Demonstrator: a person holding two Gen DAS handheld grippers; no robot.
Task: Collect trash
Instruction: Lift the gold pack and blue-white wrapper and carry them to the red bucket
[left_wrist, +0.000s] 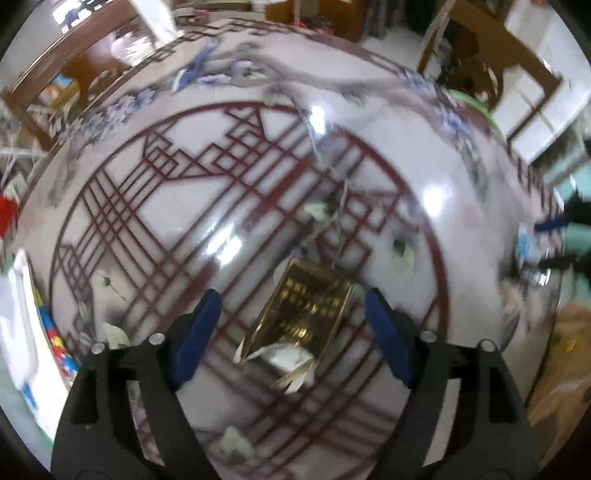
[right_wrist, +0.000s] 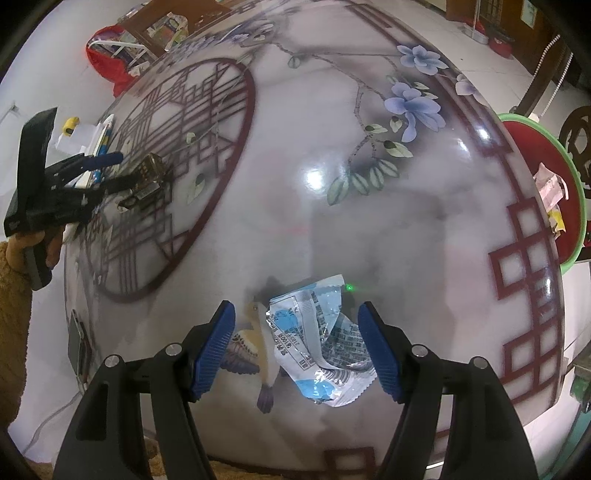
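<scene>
A gold foil box (left_wrist: 303, 314), torn open at its near end with white paper showing, lies on the patterned round table (left_wrist: 258, 92). My left gripper (left_wrist: 291, 306) is open just above it, one blue finger on each side. In the right wrist view a crumpled blue and white wrapper (right_wrist: 317, 343) lies on the table (right_wrist: 369, 221) between the open fingers of my right gripper (right_wrist: 297, 325). The left gripper (right_wrist: 107, 173) and the gold box (right_wrist: 146, 177) also show at the far left of that view.
A green-rimmed red basin (right_wrist: 546, 155) holding pieces of trash stands off the table's right edge. A red bag (right_wrist: 110, 62) sits on the floor beyond the table. White papers and a pen (right_wrist: 99, 136) lie at the table's left edge. A dark phone (right_wrist: 75, 343) lies near the front left edge.
</scene>
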